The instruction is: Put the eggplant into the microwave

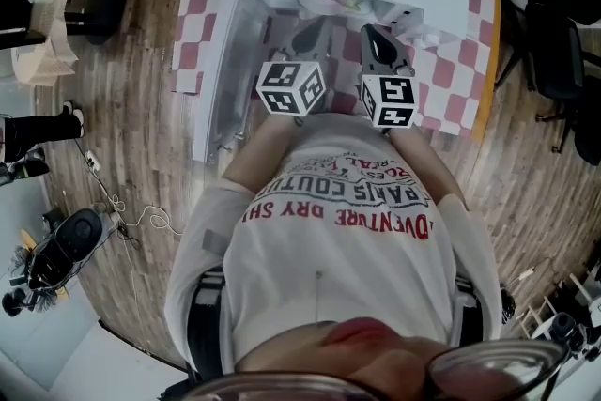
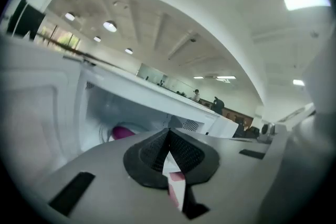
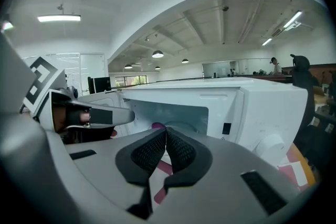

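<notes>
Already inside: the eggplant lies in the open microwave, showing only as a purple patch low in the cavity, so its long axis can't be read. It sits straight ahead of both tools and a little left of the jaw line in both gripper views. Your left gripper is clenched on nothing, pads together, and sits rolled, since its view is tilted. Your right gripper is also pinched closed and empty, pointing forward and slightly down at the opening. The door stands swung out on the left. Your left hand looks nearer to it, so closing it probably falls to that side.
</notes>
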Action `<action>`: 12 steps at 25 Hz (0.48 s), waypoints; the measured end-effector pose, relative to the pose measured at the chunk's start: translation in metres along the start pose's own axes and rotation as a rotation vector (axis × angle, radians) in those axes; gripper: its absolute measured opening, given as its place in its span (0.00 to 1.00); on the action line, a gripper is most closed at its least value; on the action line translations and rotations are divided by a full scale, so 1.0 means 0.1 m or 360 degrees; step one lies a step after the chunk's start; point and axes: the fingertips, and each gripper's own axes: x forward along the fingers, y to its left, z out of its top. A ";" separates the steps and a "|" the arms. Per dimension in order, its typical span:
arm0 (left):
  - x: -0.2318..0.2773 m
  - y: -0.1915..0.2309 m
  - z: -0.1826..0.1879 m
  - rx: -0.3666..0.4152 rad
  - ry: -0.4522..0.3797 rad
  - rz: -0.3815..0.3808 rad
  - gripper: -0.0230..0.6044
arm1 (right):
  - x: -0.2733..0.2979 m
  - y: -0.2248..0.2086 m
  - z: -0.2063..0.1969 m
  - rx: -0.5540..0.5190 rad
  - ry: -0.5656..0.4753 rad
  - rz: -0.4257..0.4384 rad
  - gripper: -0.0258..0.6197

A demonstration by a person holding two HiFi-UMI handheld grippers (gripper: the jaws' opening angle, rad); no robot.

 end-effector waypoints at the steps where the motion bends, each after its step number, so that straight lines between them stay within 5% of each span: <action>1: -0.01 -0.04 0.06 0.0117 -0.0019 0.0005 0.08 | -0.01 -0.01 0.03 -0.0001 -0.0017 -0.0006 0.08; 7: -0.03 -0.21 0.19 0.0524 -0.0075 0.0001 0.08 | -0.04 -0.10 0.15 -0.0028 -0.0082 -0.0057 0.08; 12: 0.02 -0.21 0.21 0.0569 -0.0085 0.0024 0.08 | -0.04 -0.12 0.21 -0.0086 -0.0110 -0.0075 0.08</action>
